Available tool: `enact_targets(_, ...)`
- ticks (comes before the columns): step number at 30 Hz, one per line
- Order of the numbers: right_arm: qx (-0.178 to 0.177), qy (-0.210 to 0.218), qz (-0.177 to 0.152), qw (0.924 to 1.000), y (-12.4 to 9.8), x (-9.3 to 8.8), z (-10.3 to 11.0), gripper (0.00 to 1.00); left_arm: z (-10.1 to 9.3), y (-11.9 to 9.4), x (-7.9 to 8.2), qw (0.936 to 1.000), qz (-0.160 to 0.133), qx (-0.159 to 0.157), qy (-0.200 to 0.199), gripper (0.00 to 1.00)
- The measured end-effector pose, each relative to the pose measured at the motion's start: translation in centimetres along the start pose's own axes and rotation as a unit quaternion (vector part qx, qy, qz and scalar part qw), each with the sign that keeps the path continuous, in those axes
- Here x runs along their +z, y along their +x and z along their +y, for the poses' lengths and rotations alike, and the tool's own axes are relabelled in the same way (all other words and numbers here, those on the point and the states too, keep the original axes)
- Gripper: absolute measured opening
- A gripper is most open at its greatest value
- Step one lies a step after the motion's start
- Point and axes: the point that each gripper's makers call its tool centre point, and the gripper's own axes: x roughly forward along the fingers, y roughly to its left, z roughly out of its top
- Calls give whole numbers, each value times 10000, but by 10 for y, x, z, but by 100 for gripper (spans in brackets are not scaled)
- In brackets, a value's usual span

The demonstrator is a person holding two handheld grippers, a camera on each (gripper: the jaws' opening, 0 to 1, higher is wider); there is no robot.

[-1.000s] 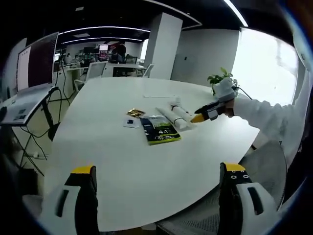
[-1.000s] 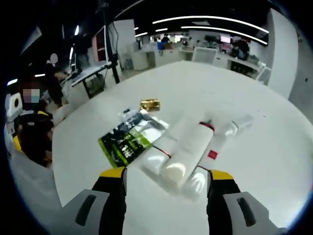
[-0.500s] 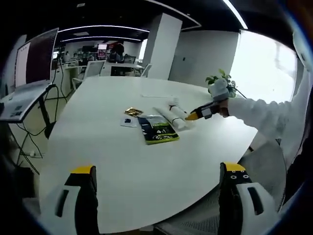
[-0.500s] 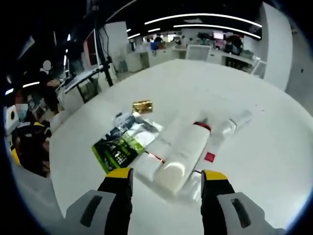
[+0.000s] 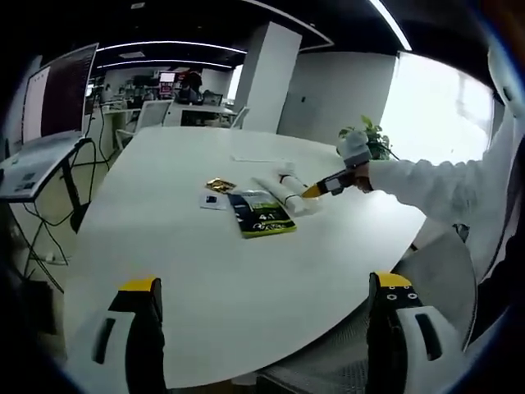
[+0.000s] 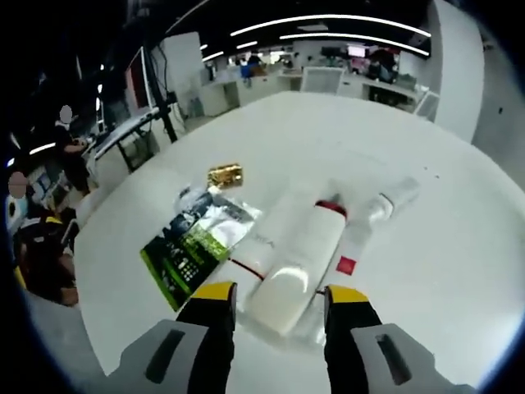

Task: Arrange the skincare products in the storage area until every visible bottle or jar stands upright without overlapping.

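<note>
White table (image 6: 459,246): right gripper (image 6: 275,302), jaws spread, straddles a lying white tube (image 6: 297,256) at lower centre; left gripper (image 5: 267,291) spread, lower frame.

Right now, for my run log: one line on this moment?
right gripper: open, astride lying white bottle | left gripper: open, apart | table

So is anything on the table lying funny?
Yes. The white bottles all lie flat, bunched side by side beside the green packet, none upright. The right gripper is open around the middle bottle's end.
</note>
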Motion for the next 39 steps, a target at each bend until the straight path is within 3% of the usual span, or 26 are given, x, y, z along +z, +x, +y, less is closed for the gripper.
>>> enact_targets(12,-453,-185,273,9984,8,5,-6,32,7,-7,-3,9999,-55,-90,-31,99)
enact_targets(22,-475,443,665,9957,11,3,-9,31,11,-9,-8,9998,-80,-182,-98,99)
enact_targets(31,-627,708,838,9920,18,3,-13,33,10,-6,-5,9993,-186,-303,-115,99)
enact_targets(39,-839,524,958,9905,21,2,-16,33,6,-6,-5,9990,-227,-367,-142,99)
